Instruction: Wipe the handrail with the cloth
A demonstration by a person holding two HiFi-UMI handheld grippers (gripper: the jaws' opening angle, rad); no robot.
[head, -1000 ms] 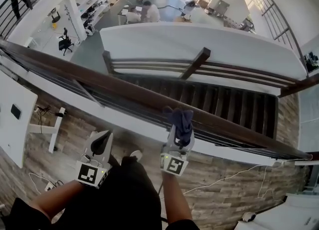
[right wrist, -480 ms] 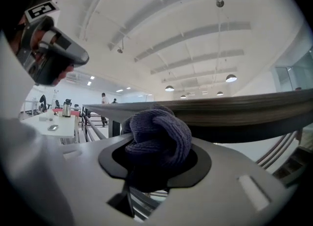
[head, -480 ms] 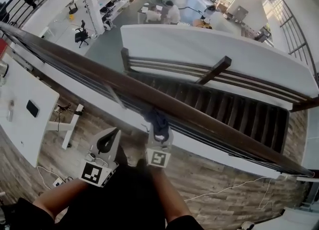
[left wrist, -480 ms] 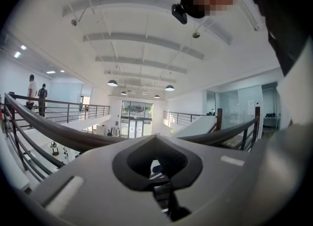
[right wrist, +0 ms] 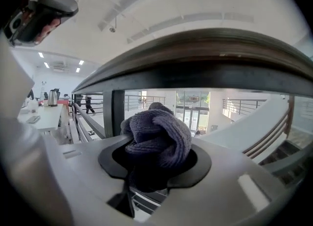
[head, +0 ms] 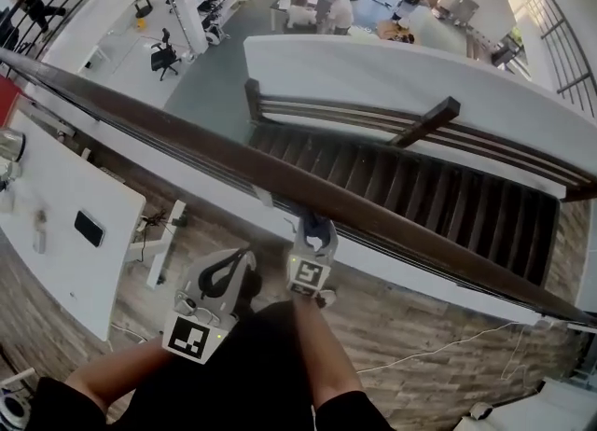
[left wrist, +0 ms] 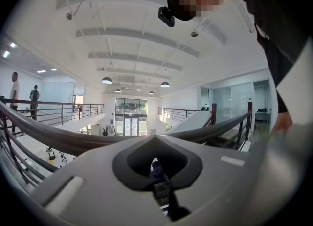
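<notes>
The dark brown handrail [head: 233, 163] runs diagonally from upper left to lower right in the head view. My right gripper [head: 314, 239] is shut on a bunched blue-grey cloth [head: 317, 226] at the rail's near edge. From the right gripper view the cloth [right wrist: 159, 134] bulges out of the jaws just under the handrail [right wrist: 205, 56], with a narrow gap showing between them. My left gripper [head: 241, 262] hangs lower and to the left, shut with nothing in it. Its view has the handrail [left wrist: 58, 139] crossing behind the closed jaws.
A white table [head: 56, 261] with a phone [head: 90, 228] stands at the left. Beyond the rail a dark staircase [head: 420, 191] drops to a lower floor where people sit. A white cable [head: 438, 345] lies on the wood floor at the right.
My right gripper has slid the cloth leftward along the handrail. The left gripper has stayed below the rail, and the head view has swung along with it.
</notes>
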